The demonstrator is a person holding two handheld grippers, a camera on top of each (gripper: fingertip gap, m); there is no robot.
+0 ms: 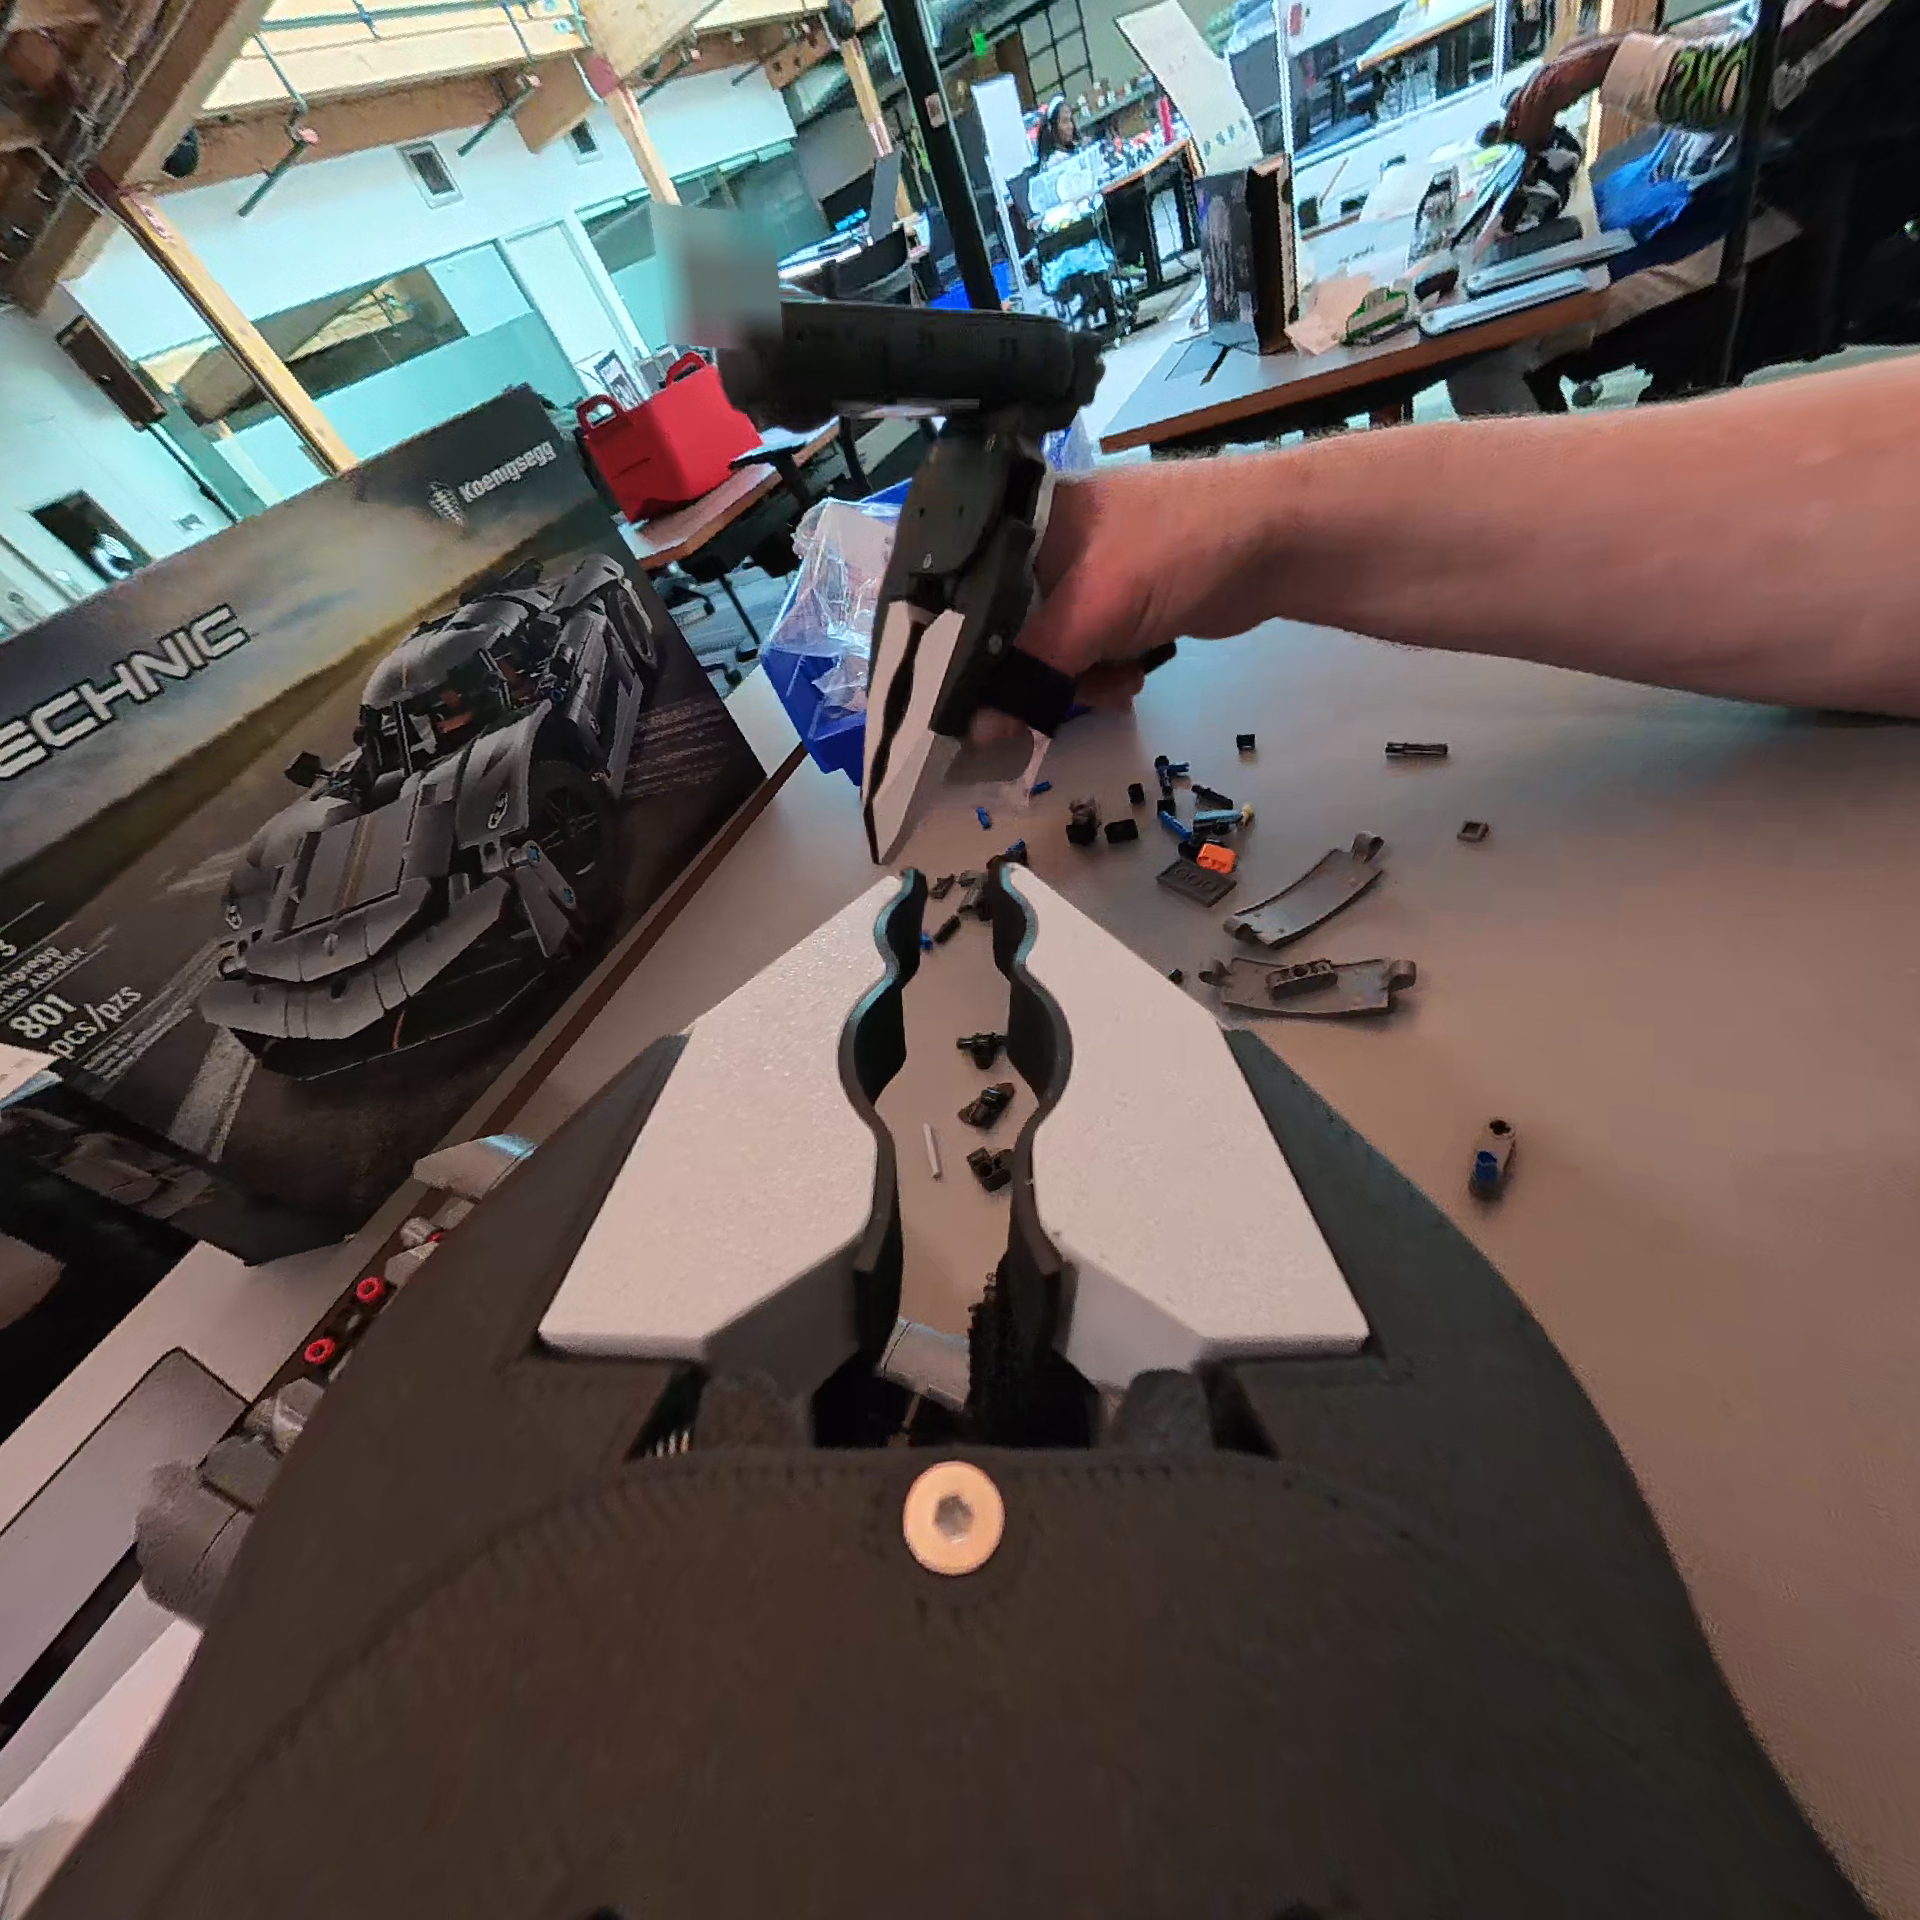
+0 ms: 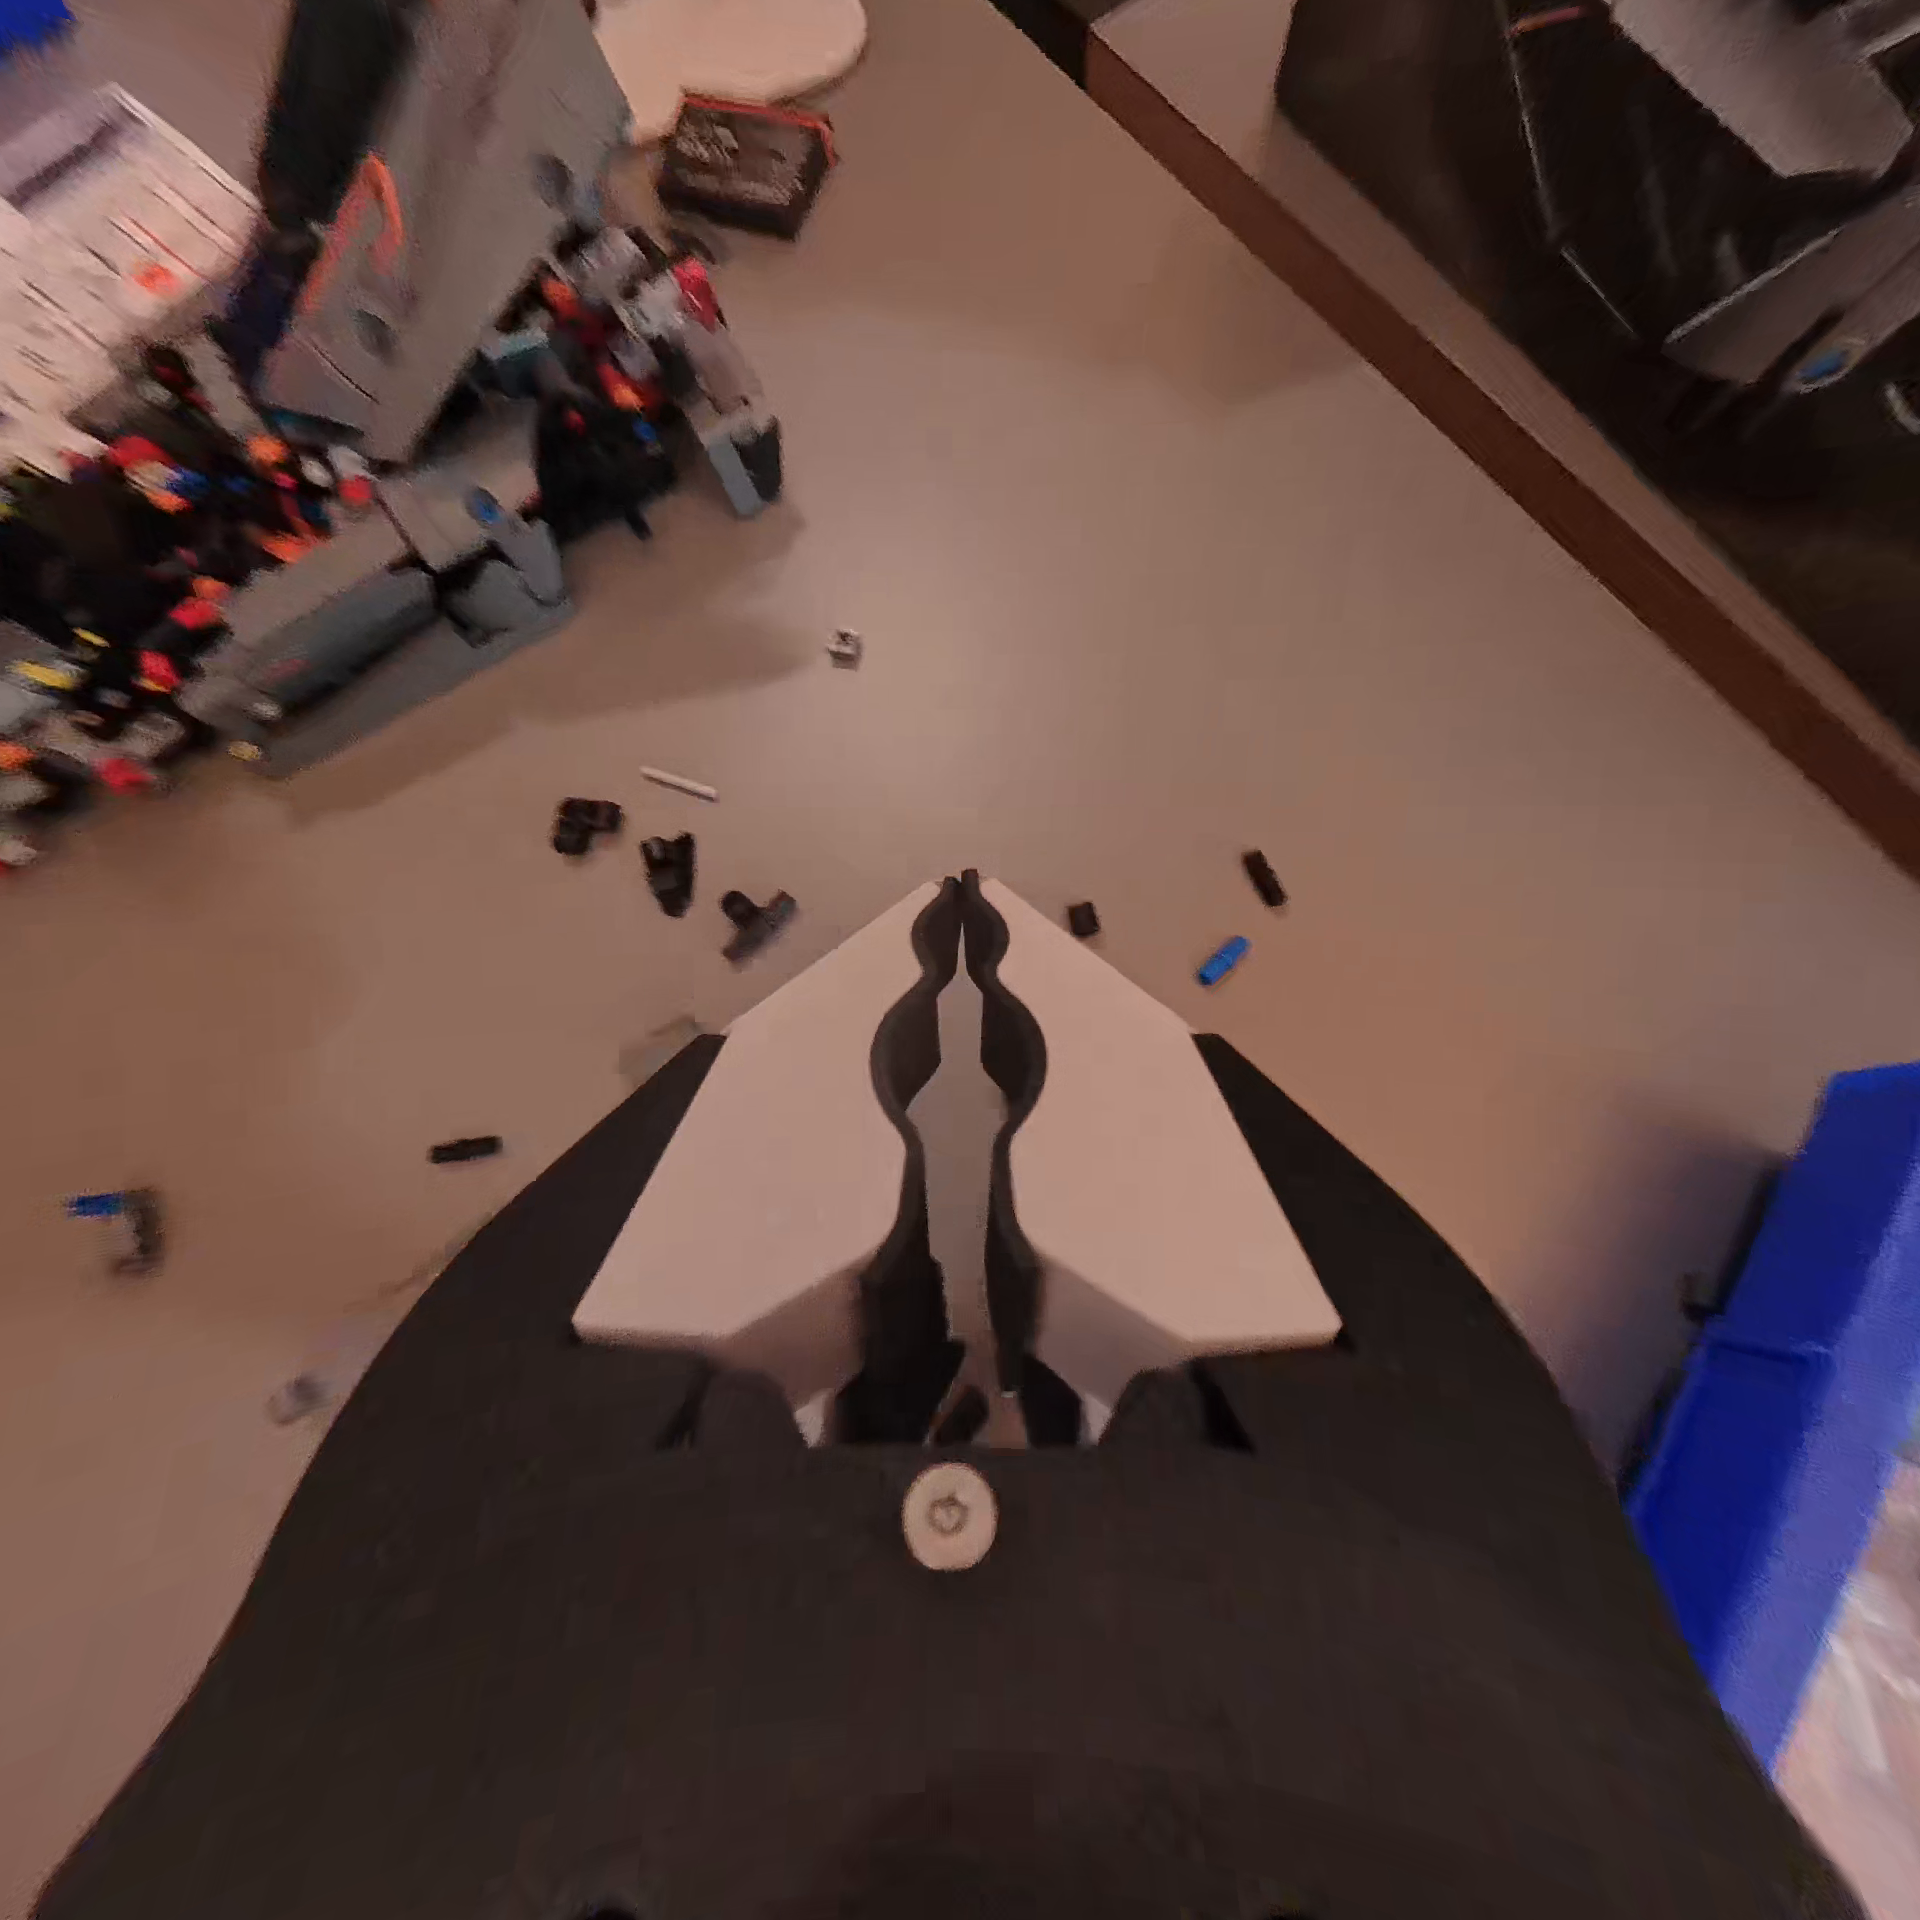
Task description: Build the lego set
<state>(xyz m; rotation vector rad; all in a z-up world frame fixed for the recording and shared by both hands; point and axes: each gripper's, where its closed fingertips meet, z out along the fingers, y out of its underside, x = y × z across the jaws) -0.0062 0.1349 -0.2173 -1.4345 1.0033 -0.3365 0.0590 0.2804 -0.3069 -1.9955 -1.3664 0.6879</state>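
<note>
My left gripper (image 1: 956, 881) hovers low over the grey table (image 1: 1558, 1039), open with a narrow gap and nothing between its pads. Small black connectors (image 1: 987, 1103) and a white pin (image 1: 933, 1151) lie on the table, seen through that gap. My right gripper (image 2: 961, 883) is shut, its tips touching each other above the table. It also shows in the left wrist view (image 1: 883, 831), pointing down just beyond my left fingertips. Near it lie black pieces (image 2: 667, 871), a white pin (image 2: 677, 782) and a blue pin (image 2: 1222, 959). The partly built grey car model (image 2: 364, 416) is blurred at the upper left.
Two grey curved panels (image 1: 1309, 899), an orange piece (image 1: 1214, 858) and several small black and blue parts lie at the right. The set's box (image 1: 343, 790) stands at the left. A blue bin (image 1: 831, 665) with plastic bags sits behind the right gripper. A person's forearm (image 1: 1455, 540) reaches in from the right. From my right tips it is roughly 12 centimeters to the white pin (image 1: 933, 1151); from my left, 20 centimeters.
</note>
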